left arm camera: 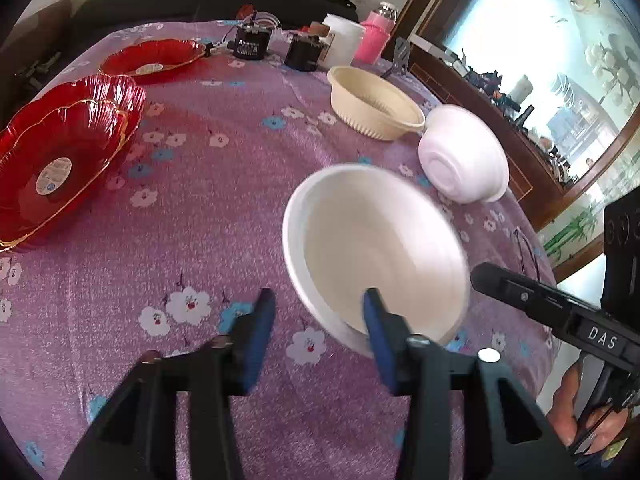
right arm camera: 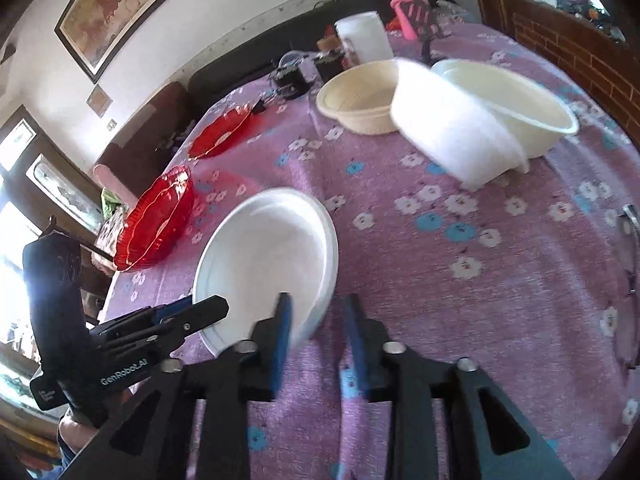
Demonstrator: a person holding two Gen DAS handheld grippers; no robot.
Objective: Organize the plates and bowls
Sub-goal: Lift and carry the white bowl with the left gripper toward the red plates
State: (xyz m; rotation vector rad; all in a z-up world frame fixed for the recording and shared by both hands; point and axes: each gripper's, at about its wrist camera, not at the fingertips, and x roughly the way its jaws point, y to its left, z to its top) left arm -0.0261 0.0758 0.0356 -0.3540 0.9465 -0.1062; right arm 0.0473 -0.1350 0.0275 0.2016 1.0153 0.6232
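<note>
The white bowl (left arm camera: 376, 256) is sitting tilted and motion-blurred on the purple floral tablecloth (left arm camera: 200, 240), just ahead of both tongs, rim facing the cameras, empty inside. The left gripper (left arm camera: 320, 312) is standing partly open; its right pad is overlapping the bowl's near rim, the left pad is off to the side over cloth, nothing clamped. The right gripper (right arm camera: 318, 320) is also standing partly open, its left pad at the bowl's (right arm camera: 268, 264) near edge, right pad over bare cloth; whether that pad is touching the rim is hard to tell through the blur.

Beyond the right tongs, a second white bowl (right arm camera: 448, 124) is lying tipped, leaning against a cream basin (right arm camera: 516, 100); from the left view it is showing its underside (left arm camera: 460, 156). Just left of that, a cream ribbed bowl (left arm camera: 376, 104) is sitting upright, empty. Far left of the left tongs, stacked red plates (left arm camera: 60, 160) are resting, with one more red plate (left arm camera: 154, 58) behind. At the table's far edge, a white cup (left arm camera: 344, 40) and a pink bottle (left arm camera: 376, 38) are standing.
</note>
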